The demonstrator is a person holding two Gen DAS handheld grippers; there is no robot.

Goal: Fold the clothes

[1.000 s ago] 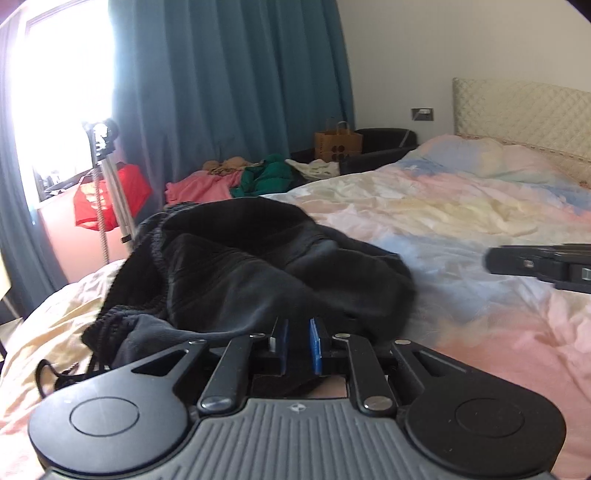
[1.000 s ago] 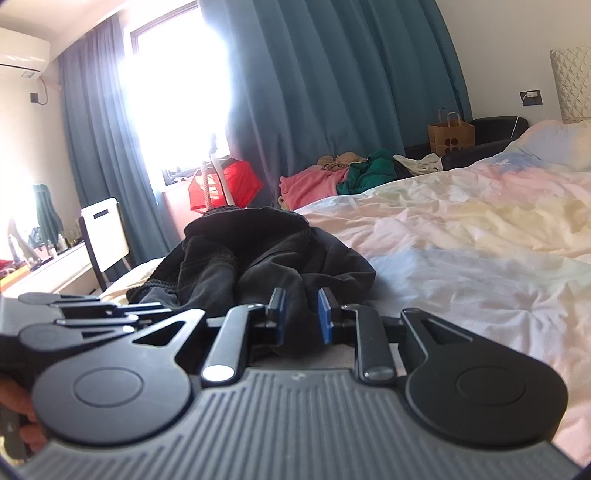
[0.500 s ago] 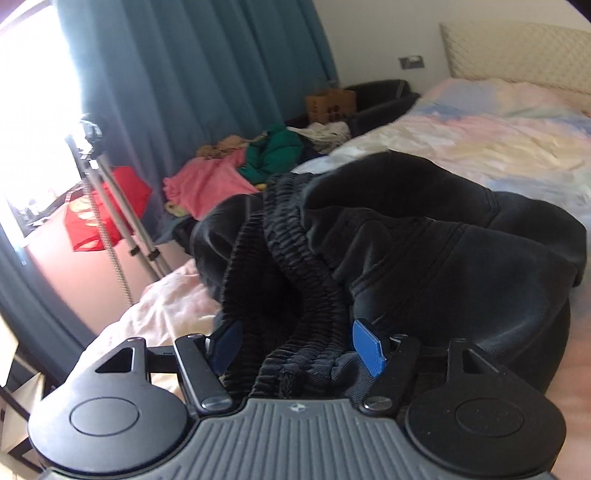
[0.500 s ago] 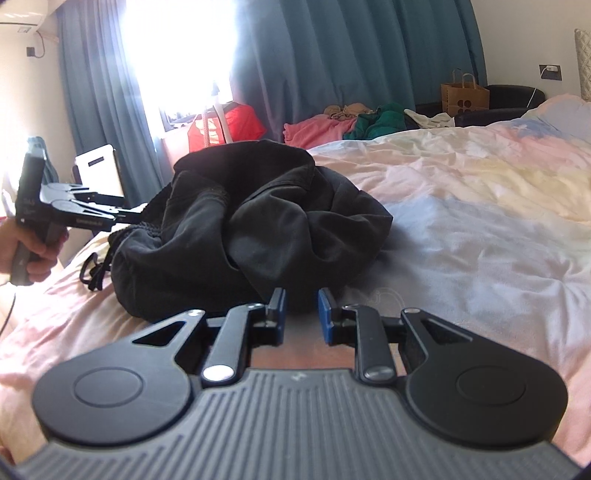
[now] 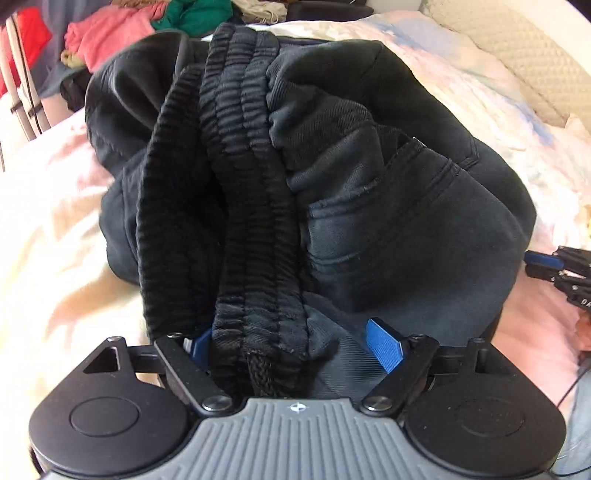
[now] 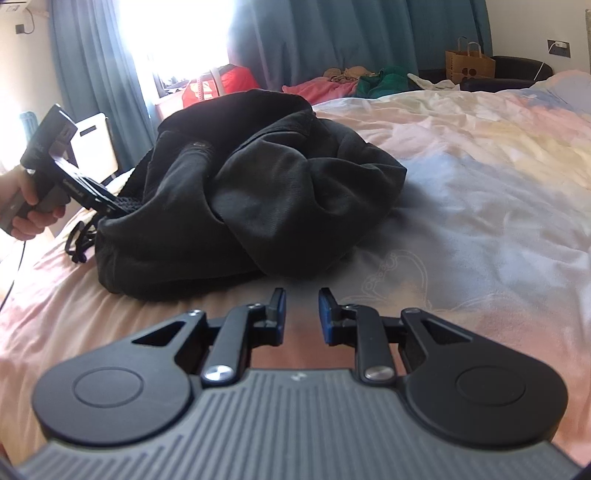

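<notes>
A crumpled pair of black pants (image 5: 388,192) lies in a heap on the bed, also seen in the right wrist view (image 6: 258,192). Its ribbed elastic waistband (image 5: 251,177) and drawstring (image 5: 258,373) run between the fingers of my left gripper (image 5: 291,345). That gripper points steeply down, and its jaws are opening wide around the band without pressing it. In the right wrist view a hand (image 6: 29,210) holds the left gripper (image 6: 110,206) at the heap's left end. My right gripper (image 6: 303,314) hovers over the sheet in front of the pants, jaws a narrow gap apart with nothing between them.
The bed carries a rumpled pastel sheet (image 6: 480,184). Beyond its far edge lie pink (image 6: 317,88) and green clothes (image 6: 384,79), a paper bag (image 6: 469,66), blue curtains (image 6: 332,33) and a red bag (image 6: 236,81). A quilted headboard (image 5: 517,48) rises at the right.
My left gripper swung in over the pants, tipped downward and went from shut to wide open around the waistband. The right gripper dropped a little and now faces the heap's right side.
</notes>
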